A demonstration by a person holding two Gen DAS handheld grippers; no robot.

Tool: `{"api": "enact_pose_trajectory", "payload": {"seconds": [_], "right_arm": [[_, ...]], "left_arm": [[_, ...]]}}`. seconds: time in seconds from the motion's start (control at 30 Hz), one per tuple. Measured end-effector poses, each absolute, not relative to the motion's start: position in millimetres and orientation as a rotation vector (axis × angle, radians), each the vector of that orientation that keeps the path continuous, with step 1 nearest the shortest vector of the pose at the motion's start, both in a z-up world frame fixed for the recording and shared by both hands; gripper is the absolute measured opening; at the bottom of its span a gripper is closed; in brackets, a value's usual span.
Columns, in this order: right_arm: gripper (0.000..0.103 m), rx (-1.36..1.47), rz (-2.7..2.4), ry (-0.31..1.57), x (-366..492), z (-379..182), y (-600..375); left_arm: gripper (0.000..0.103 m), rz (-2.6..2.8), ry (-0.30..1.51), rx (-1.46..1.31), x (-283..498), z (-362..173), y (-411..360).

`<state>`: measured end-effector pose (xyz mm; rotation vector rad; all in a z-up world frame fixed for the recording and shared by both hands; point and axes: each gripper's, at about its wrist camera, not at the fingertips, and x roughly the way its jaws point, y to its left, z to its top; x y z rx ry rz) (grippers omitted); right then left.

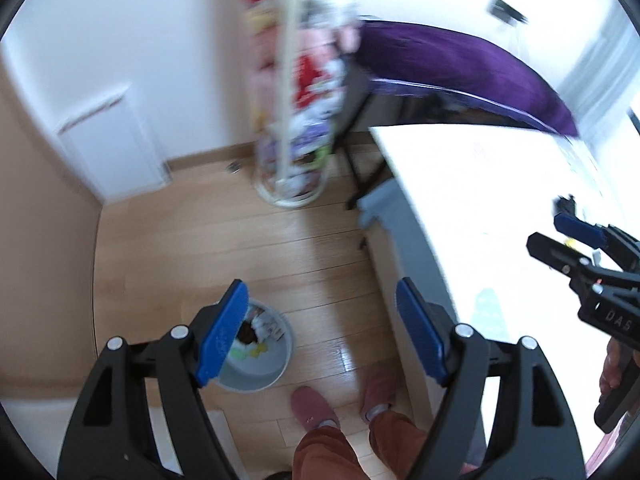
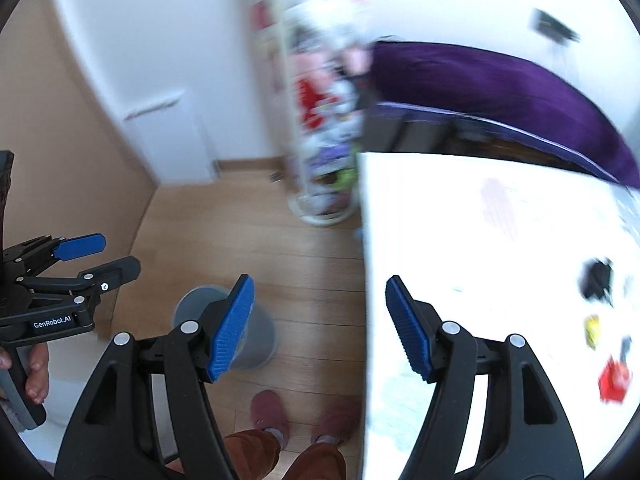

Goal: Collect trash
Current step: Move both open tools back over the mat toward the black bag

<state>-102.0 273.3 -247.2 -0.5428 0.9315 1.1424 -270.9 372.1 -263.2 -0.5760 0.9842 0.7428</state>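
Trash [image 2: 612,382]: we see a red scrap, a yellow scrap [image 2: 592,330] and a black bit [image 2: 598,280] on the table [image 2: 460,240], blurred.
Bin [image 1: 260,354]: on the floor left of the table, already holding scraps.
Right gripper [image 2: 320,328]: jaws apart, empty; trash lies to its right, so we judge it nearer.
Left gripper [image 1: 320,334]: jaws apart, empty, over the bin side.

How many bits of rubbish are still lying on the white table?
3, all near its right edge: a black piece, a yellow one below it, and a red one nearest. Blur may hide others.
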Motion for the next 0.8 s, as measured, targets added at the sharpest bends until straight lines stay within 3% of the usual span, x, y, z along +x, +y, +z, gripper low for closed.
{"api": "enact_pose_trajectory", "payload": {"seconds": [0.47,0.8], "right_arm": [[0.066,-0.26,0.634,0.926,38.9,-166.4,95.1],[0.067,-0.137,0.455,0.892,119.1,-133.0,0.2]], "left_arm": [[0.076,0.316,0.982,-0.279,-85.3,-174.4,275.6],[0.076,0.146,0.975,-0.182,32.3,-139.1,206.8]]}}
